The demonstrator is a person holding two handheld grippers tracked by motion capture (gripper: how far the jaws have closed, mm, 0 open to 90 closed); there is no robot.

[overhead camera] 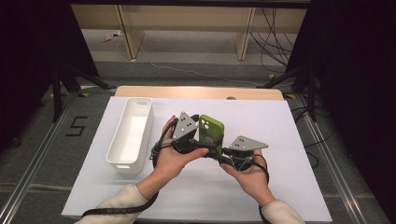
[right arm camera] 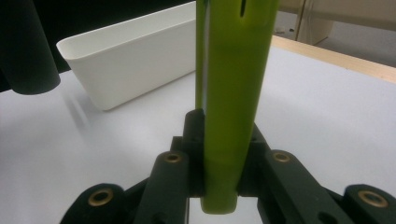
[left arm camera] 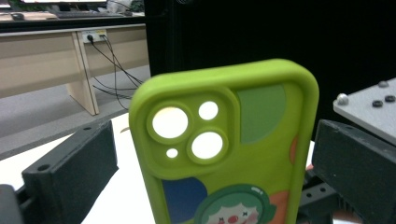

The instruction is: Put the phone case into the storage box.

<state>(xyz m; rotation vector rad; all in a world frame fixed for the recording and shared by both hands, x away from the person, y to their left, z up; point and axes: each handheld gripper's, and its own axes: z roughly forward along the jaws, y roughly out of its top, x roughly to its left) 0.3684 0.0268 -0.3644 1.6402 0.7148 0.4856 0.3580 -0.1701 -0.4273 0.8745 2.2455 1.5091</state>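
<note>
Above the middle of the white-covered table (overhead camera: 280,140), a green phone case (overhead camera: 211,133) stands upright in the air between the 2 grippers. The right gripper (right arm camera: 219,186) is clenched on its lower end: in the right gripper view both black jaws press against the case's flat faces, with the thin edge of the case (right arm camera: 233,93) rising straight up between them. The left gripper (overhead camera: 189,140) sits just beside the case on its other side, and in the left gripper view its 2 jaws stand wide apart, 1 at each edge of the picture, with the back of the case (left arm camera: 224,154) and its camera cut-outs between them but not pinched. So the left claw is released around the case, not grasping it.

A white bin (overhead camera: 132,133) lies on the table to the left, well apart from the case.

The main risk, as I judge it, is the handover. The case is soft and empty, and only its bottom end is clamped, so it could bend or pivot if the left jaws close off-centre. If the right claw lets go before the left has a firm pinch, the case would drop onto the table. A skewed grip could also leave it tilted and catch the rim of the bin.
</note>
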